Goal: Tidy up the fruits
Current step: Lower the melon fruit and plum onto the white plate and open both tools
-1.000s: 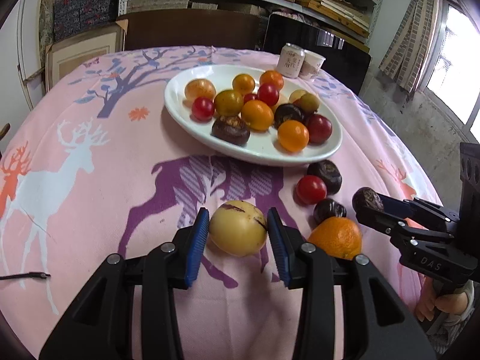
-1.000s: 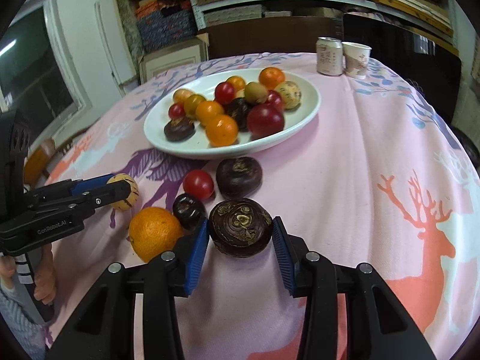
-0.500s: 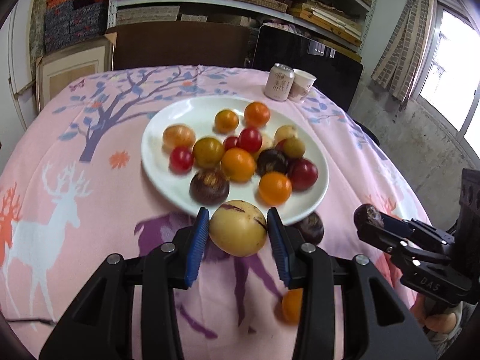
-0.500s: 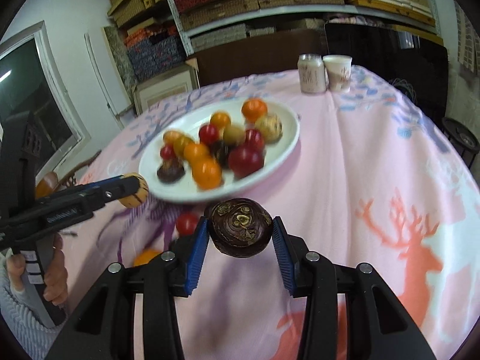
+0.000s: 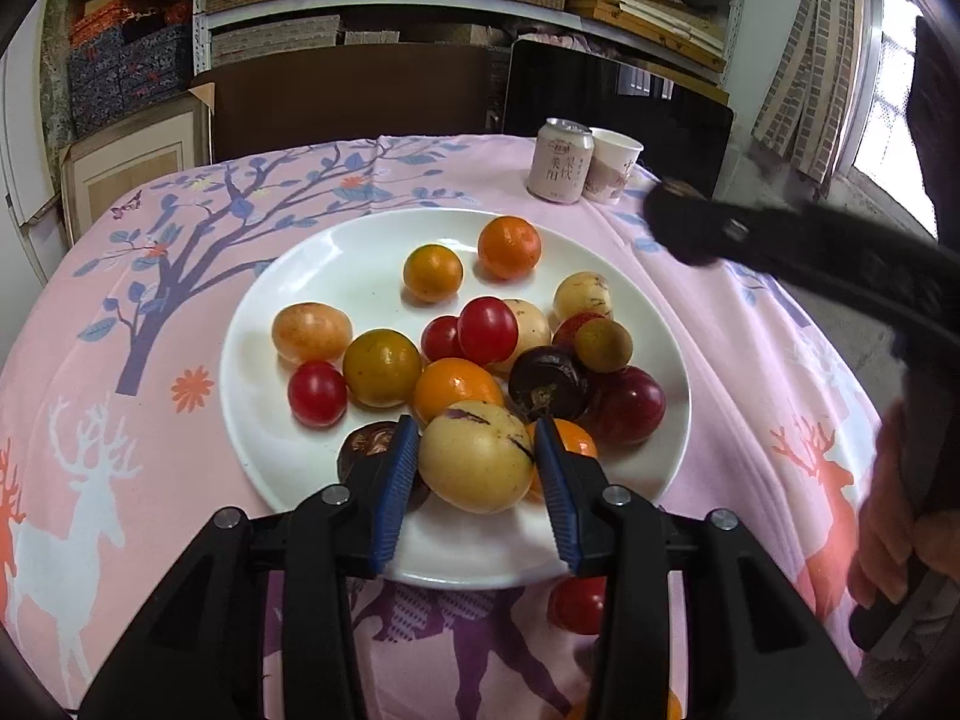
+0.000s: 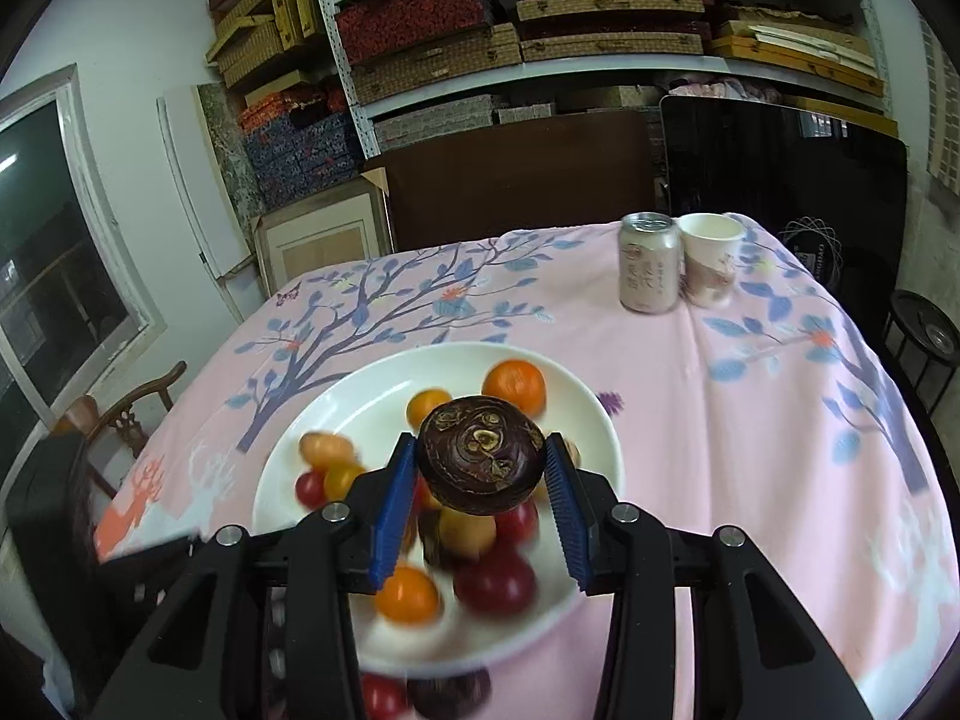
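Note:
My left gripper (image 5: 477, 459) is shut on a pale yellow round fruit (image 5: 477, 456) and holds it over the near part of the white plate (image 5: 312, 276), which holds several red, orange, yellow and dark fruits. My right gripper (image 6: 481, 468) is shut on a dark purple round fruit (image 6: 481, 461) and holds it above the same plate (image 6: 360, 396). The right gripper also shows as a blurred black bar at the right of the left wrist view (image 5: 780, 246). A red tomato (image 5: 579, 603) lies on the cloth just off the plate's near rim.
A drink can (image 5: 559, 161) and a paper cup (image 5: 613, 165) stand at the table's far right edge. The pink printed tablecloth (image 5: 120, 420) covers the table. Shelves, a wooden chair (image 6: 129, 414) and a black panel stand beyond it.
Both grippers have lifted their fruits off the cloth and moved forward over the plate. The right gripper has risen higher; its view is blurred from motion.

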`<state>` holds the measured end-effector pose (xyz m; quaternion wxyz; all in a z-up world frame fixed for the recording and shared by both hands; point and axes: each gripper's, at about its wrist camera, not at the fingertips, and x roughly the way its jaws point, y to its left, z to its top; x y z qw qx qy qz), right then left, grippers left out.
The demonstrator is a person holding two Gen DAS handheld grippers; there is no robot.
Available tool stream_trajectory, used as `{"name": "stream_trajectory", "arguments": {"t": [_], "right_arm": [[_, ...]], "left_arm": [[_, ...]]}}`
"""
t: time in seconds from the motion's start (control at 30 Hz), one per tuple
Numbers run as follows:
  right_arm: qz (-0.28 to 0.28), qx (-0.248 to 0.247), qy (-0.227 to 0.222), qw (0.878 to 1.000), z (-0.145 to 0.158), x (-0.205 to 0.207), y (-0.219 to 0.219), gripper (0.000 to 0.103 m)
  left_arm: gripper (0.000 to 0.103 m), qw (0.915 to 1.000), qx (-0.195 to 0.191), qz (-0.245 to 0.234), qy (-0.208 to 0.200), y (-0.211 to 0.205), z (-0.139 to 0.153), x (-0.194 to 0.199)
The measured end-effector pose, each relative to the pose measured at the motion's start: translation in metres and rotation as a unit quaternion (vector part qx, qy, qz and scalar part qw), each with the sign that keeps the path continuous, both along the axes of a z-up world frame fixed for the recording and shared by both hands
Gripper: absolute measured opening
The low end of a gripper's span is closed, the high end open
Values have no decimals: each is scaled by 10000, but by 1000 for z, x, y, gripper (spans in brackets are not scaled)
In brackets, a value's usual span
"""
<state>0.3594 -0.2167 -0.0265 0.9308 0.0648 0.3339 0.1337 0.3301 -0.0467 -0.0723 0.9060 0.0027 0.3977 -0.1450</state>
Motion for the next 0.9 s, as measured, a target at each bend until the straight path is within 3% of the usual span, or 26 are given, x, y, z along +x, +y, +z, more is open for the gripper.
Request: {"name": "stream_trajectory", "arguments": {"t": [0.2,0.3,0.9], "right_arm": [[1,-68,204,9998,-19,39,18,46],[-97,104,164,9998,-24,39,15,56],[-395,497,35,9980,-29,-51,-23,66]], "left_arm": [[41,10000,31,18,33,0,-6,6],[52,9999,36,67,-97,3,-3,5],[66,9979,232,185,-581,7,17,-42]]}}
